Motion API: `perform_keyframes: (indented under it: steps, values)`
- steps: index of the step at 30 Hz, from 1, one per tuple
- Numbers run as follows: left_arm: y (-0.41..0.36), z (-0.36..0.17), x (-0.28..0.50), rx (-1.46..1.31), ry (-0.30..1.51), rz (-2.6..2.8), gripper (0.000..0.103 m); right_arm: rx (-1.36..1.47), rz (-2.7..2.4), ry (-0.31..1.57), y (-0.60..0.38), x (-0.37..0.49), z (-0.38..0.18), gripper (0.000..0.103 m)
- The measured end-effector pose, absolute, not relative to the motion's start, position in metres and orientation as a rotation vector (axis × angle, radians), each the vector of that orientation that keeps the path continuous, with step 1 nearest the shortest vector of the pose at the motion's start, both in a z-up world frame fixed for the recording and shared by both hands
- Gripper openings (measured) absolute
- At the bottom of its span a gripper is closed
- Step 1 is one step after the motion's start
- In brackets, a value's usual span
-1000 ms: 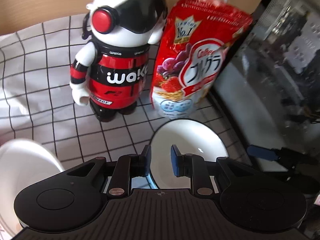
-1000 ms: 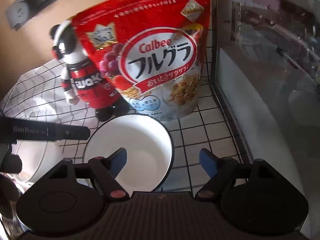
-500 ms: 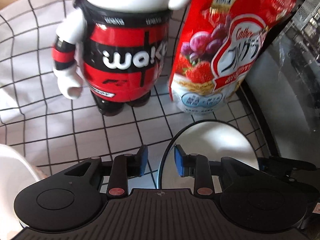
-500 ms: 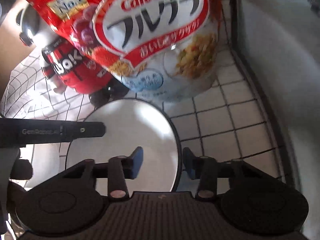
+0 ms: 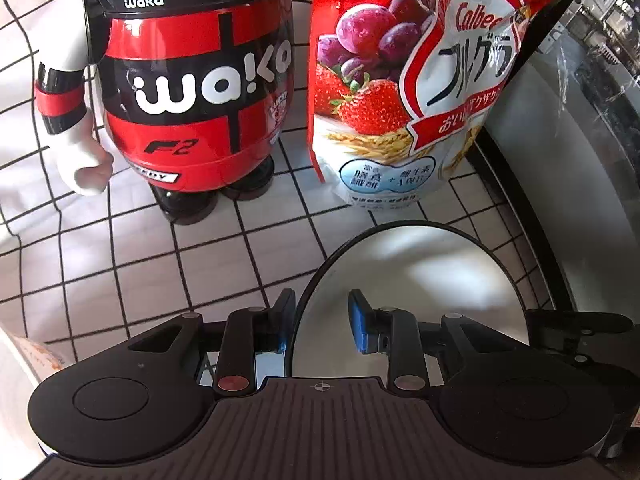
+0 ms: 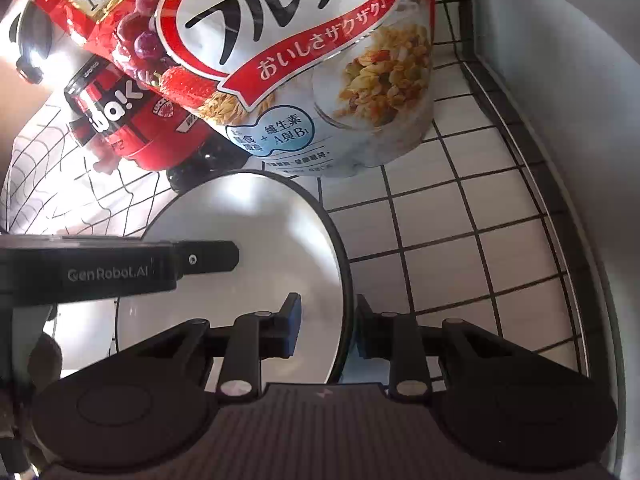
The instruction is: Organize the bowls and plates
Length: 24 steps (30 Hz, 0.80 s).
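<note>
Since a second ago I have advanced both hand-held grippers, left (image 5: 320, 316) and right (image 6: 326, 326), each straddling the white plate's (image 5: 416, 276) rim unclenched, ready for a two-sided lift near the bench's right edge.

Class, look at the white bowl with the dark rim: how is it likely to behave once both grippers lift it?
The bowl looks glazed and glossy, so it may slip between the pads. It seems rigid and probably breakable if dropped. Left gripper and right gripper each straddle the thin rim, so it could tilt.
</note>
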<state>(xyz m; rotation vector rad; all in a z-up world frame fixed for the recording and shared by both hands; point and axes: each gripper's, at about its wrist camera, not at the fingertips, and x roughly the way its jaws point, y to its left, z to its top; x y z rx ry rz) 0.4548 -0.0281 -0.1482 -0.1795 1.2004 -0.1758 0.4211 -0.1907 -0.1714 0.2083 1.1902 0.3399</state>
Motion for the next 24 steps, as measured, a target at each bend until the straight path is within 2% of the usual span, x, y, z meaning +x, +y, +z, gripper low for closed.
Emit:
perform_keyframes:
  steps: [5, 14, 24]
  values:
    - [-0.027, -0.131, 0.448, -0.194, 1.173, -0.188, 0.032, 0.204, 0.322, 1.163, -0.191, 0.417, -0.155, 0.027]
    - [-0.018, -0.075, 0.428, -0.160, 1.084, -0.201, 0.041, 0.206, 0.358, 1.081, -0.179, 0.399, -0.096, 0.028]
    - [-0.006, -0.058, 0.418, -0.138, 1.064, -0.218, 0.041, 0.273, 0.352, 1.090, -0.171, 0.391, -0.087, 0.028]
